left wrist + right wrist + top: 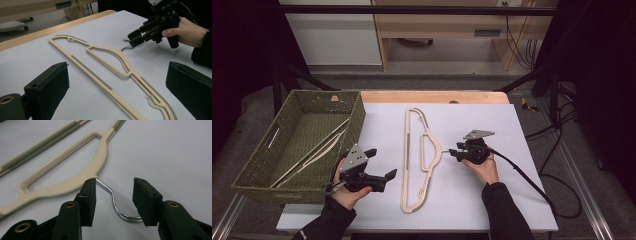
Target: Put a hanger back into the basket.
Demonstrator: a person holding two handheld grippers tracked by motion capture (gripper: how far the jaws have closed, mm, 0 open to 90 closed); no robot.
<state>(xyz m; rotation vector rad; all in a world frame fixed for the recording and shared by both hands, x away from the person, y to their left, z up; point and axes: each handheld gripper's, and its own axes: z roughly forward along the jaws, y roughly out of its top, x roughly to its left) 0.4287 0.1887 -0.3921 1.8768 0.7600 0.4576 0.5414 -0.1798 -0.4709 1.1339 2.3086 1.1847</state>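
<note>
From the high view, a cream hanger (419, 160) lies flat on a white sheet (492, 200) on the table, running from far to near. Its metal hook (445, 150) sticks out to the right, about halfway along. The right gripper (455, 152) sits just right of the hanger, with its tips at the hook. The left gripper (382, 164) is near the left edge of the sheet, left of the hanger and apart from it. Its jaws stand wide and hold nothing. A green basket (272, 170) sits at the far left, touching the sheet's edge, and more hangers (319, 147) lie inside it. In the left gripper view, the two black jaws are far apart at the bottom corners, with only the sheet (82, 100) and the hanger (110, 87) past them. The hanger lies slanted across the sheet. Farther off, the right gripper (132, 40) reaches down to the hook (126, 47) with a hand (185, 31) around its grip. In the right gripper view, the shiny hook (115, 205) curves between the two jaws. The left jaw is at the spot where the hook meets the cream hanger (82, 173). The right jaw is at the hook's bent end. There is a gap between the jaws, so the hook is not squeezed yet. The hanger lies flat on the sheet (170, 152).
</note>
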